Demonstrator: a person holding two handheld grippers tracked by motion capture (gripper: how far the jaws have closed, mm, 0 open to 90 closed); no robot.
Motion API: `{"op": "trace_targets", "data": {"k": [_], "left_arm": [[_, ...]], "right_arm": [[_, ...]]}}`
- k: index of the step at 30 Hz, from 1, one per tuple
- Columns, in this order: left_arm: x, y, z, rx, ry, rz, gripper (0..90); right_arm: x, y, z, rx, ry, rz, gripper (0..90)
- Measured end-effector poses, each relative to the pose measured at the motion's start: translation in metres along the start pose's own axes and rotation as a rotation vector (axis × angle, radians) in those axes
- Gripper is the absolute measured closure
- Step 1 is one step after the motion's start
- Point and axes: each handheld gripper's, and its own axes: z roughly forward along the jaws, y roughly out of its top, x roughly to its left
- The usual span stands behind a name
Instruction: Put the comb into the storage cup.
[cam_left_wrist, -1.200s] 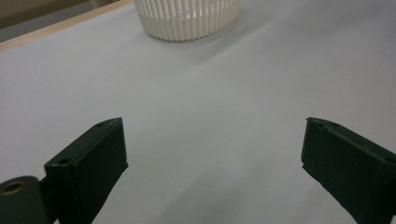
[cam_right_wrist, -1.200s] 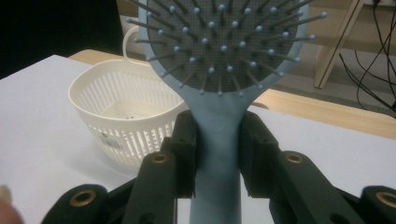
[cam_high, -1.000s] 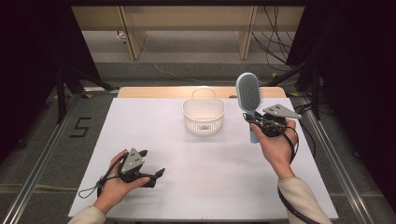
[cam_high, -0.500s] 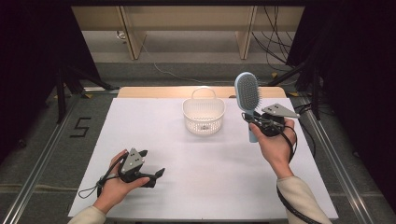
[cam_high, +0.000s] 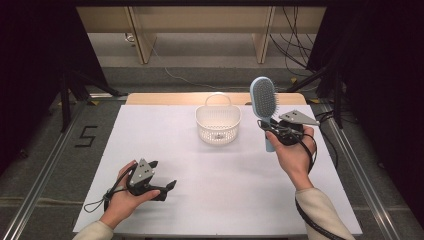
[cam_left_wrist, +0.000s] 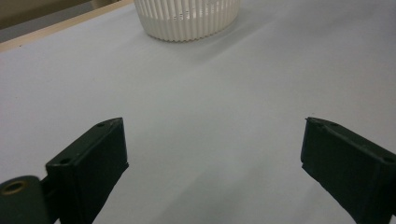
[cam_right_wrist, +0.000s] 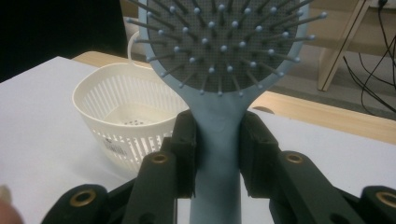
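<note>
in the high view the left gripper (cam_high: 162, 186) lies low on the white table (cam_high: 165, 130) at the near left, held in the person's left hand (cam_high: 122, 197). its jaws are spread wide with bare table between them, which the left gripper view confirms: two black jaws far apart, nothing in the gap. the lower parts of both jaws are cut off by the bottom edge of that view.

further in, on the right, the right hand (cam_high: 292, 155) holds the right gripper (cam_high: 270, 132) raised off the table. its jaws are pinched on the handle of a light blue hairbrush (cam_high: 263, 97), which stands upright with the bristle head on top. in the right gripper view the pads press on both sides of the handle just below the head; the top of the head is cut off by the upper edge, and the handle's lower end drops behind the gripper body. the grey plate on the gripper hides part of the hand in the high view.

beyond, at the middle of the table toward its far edge, sits a white slotted basket (cam_high: 218, 131) with a thin loop handle, just left of the brush and apart from it. it holds no objects; a small label or mark on its floor is too small to read. in the left gripper view its top is cut off.
</note>
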Motion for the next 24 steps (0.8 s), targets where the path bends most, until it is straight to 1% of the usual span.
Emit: {"op": "trace_targets", "data": {"k": [24], "left_arm": [[0.0001, -0.0001, -0.0001, 0.0, 0.0, -0.001, 6.7]], "right_arm": [[0.0033, 0.0034, 0.0045, -0.009, 0.008, -0.003, 70.3]]}}
